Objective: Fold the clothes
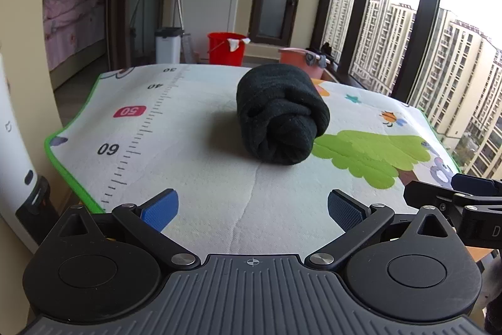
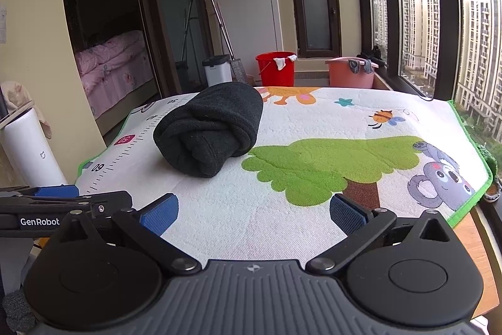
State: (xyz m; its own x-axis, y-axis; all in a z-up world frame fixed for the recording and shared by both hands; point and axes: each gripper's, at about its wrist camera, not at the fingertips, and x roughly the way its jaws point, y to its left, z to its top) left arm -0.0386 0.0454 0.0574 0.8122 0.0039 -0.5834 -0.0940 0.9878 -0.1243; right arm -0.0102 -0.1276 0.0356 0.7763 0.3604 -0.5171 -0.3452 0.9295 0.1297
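Left wrist view showed a dark rolled garment [image 1: 282, 115] lying on the play mat [image 1: 200, 171], just left of its printed green tree [image 1: 370, 153]. Left gripper [image 1: 252, 209] and right gripper [image 2: 253, 211] hung spread, empty, short of the garment, possibly knitwear.

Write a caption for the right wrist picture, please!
Open right gripper faces a rolled dark garment on the cartoon mat.

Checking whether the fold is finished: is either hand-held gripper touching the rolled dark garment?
Apart. In the left wrist view, bare mat separates the open left hand-held gripper from the garment; the right wrist view shows the same gap before the right hand-held gripper.
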